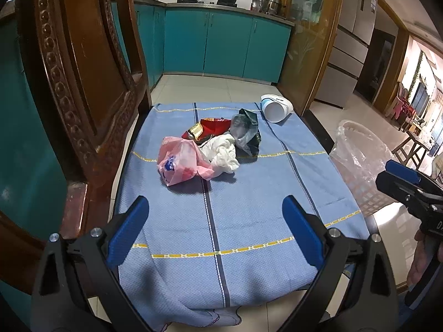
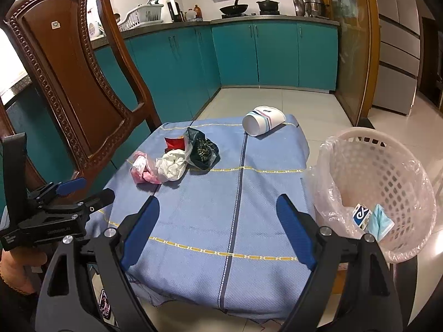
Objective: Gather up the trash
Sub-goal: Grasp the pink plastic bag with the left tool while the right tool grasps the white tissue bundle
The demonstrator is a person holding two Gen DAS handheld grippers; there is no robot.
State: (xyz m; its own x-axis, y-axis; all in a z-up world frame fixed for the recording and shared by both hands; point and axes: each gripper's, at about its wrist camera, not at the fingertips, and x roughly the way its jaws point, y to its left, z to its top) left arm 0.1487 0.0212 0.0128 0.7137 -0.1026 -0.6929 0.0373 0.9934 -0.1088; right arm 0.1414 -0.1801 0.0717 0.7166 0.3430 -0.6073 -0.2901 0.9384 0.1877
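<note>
A heap of trash lies mid-table on the blue cloth (image 1: 249,193): a pink plastic bag (image 1: 180,164) (image 2: 144,171), a crumpled white tissue (image 1: 223,152) (image 2: 173,166), a red wrapper (image 1: 211,128) (image 2: 174,143) and a dark clear bag (image 1: 246,130) (image 2: 202,149). A white paper cup (image 1: 277,108) (image 2: 263,123) lies on its side at the far edge. My left gripper (image 1: 216,229) is open and empty, near the front edge. My right gripper (image 2: 218,229) is open and empty, also near the front. The lined pink basket (image 2: 382,193) (image 1: 360,166) stands right of the table.
A carved wooden chair (image 1: 77,83) (image 2: 69,69) stands close at the table's left. The basket holds a small carton (image 2: 361,215) and a blue mask (image 2: 379,221). Teal kitchen cabinets (image 2: 277,55) line the far wall across a tiled floor.
</note>
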